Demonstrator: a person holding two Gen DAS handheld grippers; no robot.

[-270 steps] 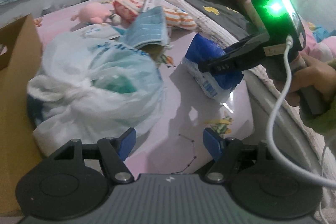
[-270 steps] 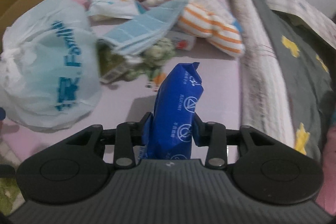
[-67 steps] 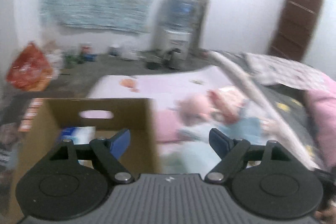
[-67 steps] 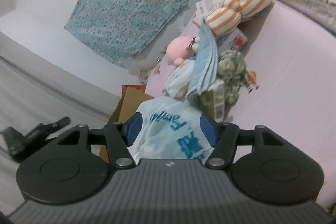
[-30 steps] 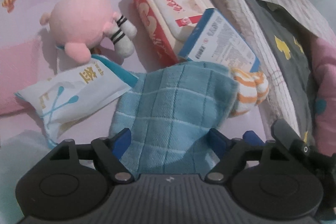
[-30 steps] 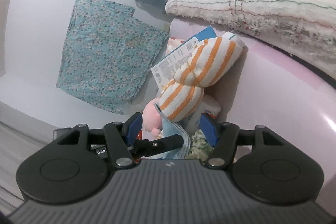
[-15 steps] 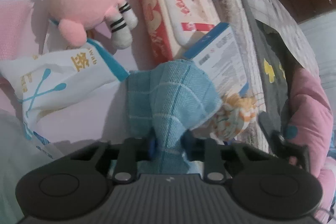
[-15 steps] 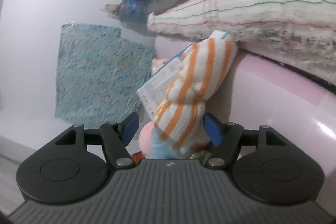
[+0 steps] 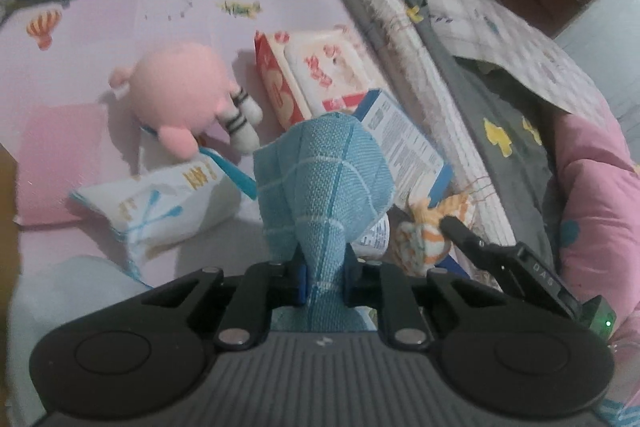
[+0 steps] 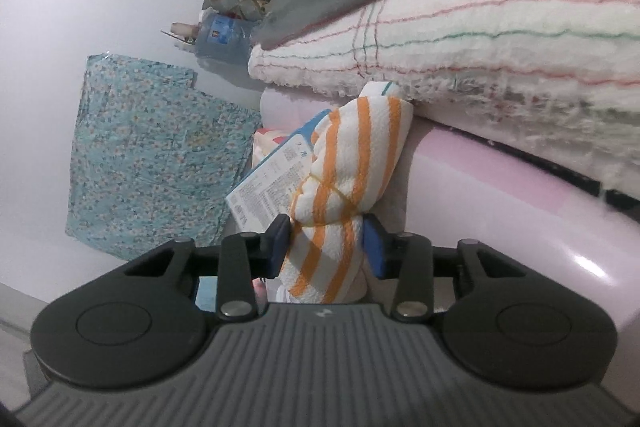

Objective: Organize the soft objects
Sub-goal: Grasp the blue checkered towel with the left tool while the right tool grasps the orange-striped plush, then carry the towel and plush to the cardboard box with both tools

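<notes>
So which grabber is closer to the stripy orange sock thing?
Right. The right gripper has the orange-striped roll between its closing jaws. The left gripper is shut on the blue cloth, with the roll off to its right.

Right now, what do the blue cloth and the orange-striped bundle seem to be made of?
Blue cloth: looks like woven towelling, matt, with a visible weave and pale grid lines. Orange-striped bundle: looks like fluffy terry or fleece; its surface is nubbly and it bulges softly between the pads.
</notes>
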